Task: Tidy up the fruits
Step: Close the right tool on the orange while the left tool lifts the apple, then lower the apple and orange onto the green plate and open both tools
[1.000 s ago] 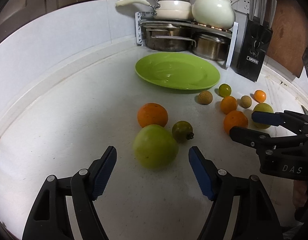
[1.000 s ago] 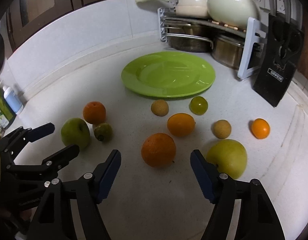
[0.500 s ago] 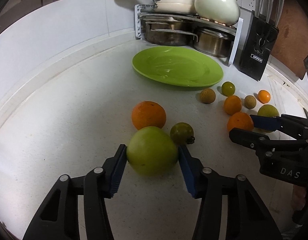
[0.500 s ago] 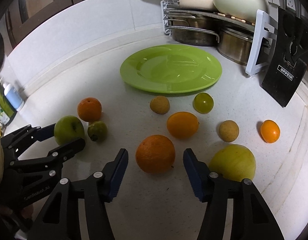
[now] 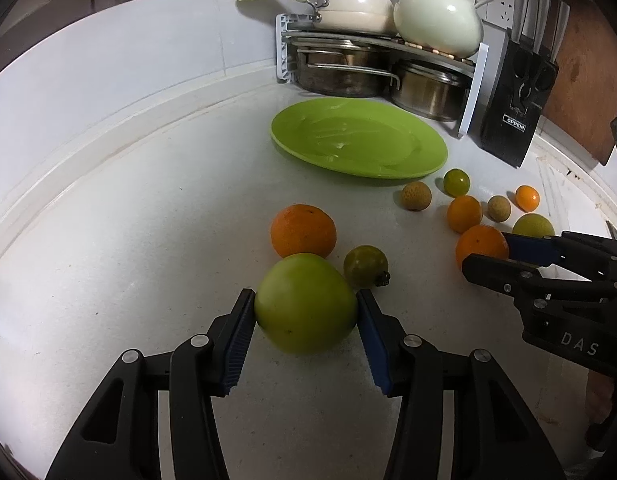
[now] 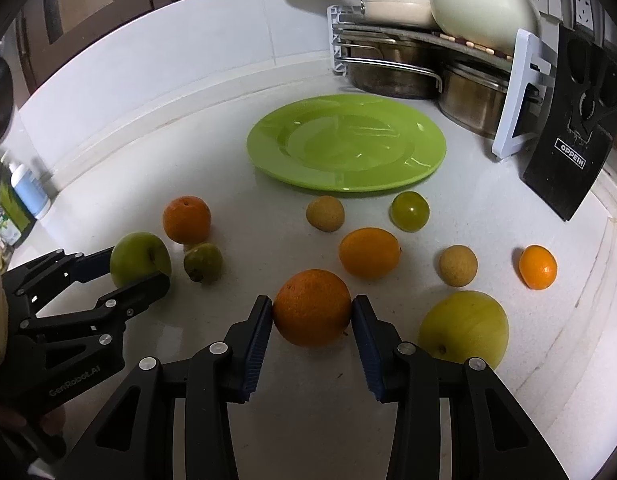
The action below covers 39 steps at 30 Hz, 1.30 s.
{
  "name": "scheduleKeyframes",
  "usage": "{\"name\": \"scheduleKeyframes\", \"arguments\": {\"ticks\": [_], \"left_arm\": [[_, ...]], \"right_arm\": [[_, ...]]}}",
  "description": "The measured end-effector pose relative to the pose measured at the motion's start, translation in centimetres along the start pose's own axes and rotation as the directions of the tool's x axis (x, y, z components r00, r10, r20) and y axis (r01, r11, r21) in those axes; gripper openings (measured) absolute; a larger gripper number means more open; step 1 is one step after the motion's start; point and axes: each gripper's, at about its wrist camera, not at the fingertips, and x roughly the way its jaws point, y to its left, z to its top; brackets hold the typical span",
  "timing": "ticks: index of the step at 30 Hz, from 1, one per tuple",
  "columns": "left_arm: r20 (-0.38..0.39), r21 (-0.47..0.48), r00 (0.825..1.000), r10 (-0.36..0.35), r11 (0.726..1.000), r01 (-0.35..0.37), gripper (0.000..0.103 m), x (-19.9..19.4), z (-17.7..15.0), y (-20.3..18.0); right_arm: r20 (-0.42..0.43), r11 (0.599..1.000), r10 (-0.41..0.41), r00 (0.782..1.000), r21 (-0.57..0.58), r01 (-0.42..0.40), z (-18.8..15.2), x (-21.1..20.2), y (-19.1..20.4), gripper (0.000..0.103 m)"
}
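Observation:
My left gripper (image 5: 305,306) is shut on a green apple (image 5: 305,302) that rests on the white counter; it also shows in the right wrist view (image 6: 139,258). My right gripper (image 6: 312,312) is shut on a large orange (image 6: 312,307), also on the counter, seen from the left wrist too (image 5: 482,245). An empty green plate (image 6: 346,142) lies beyond the fruit. Another orange (image 5: 303,231) and a small dark green fruit (image 5: 365,266) sit just past the apple. A yellow-green apple (image 6: 464,328) lies right of my right gripper.
Several small fruits lie between grippers and plate: a lemon-shaped orange (image 6: 369,253), a green one (image 6: 410,211), two tan ones (image 6: 325,213), a small orange (image 6: 538,267). A pot rack (image 6: 428,60) and black knife block (image 6: 574,128) stand behind. Bottles (image 6: 28,192) stand far left.
Both grippers moved forward and closed: the left onto the green apple, the right onto the large orange. Both were open a second ago.

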Motion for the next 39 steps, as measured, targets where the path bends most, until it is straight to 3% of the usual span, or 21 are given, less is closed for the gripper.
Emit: {"name": "scheduleKeyframes", "arguments": {"ticks": [12, 22, 30, 39], "left_arm": [[0.041, -0.015, 0.999, -0.027, 1.000, 0.028, 0.050, -1.8, 2.1, -0.2], [0.070, 0.034, 0.995, -0.070, 0.997, 0.068, 0.050, -1.2, 7.0, -1.6], [0.047, 0.066, 0.993, -0.106, 0.992, 0.103, 0.050, 1.3, 11.3, -2.3], [-0.057, 0.093, 0.986, -0.154, 0.983, 0.159, 0.050, 6.5, 15.7, -1.9]], "right_arm": [[0.070, 1.000, 0.015, 0.997, -0.007, -0.015, 1.2, -2.5, 0.0, 0.042], [0.140, 1.000, -0.010, 0.990, -0.019, 0.013, 5.2, -3.6, -2.0, 0.042], [0.099, 0.999, -0.026, 0.995, -0.045, 0.031, 9.1, -1.7, -3.7, 0.042], [0.022, 0.996, -0.013, 1.000, -0.084, 0.015, 13.0, 2.1, -4.7, 0.042]]}}
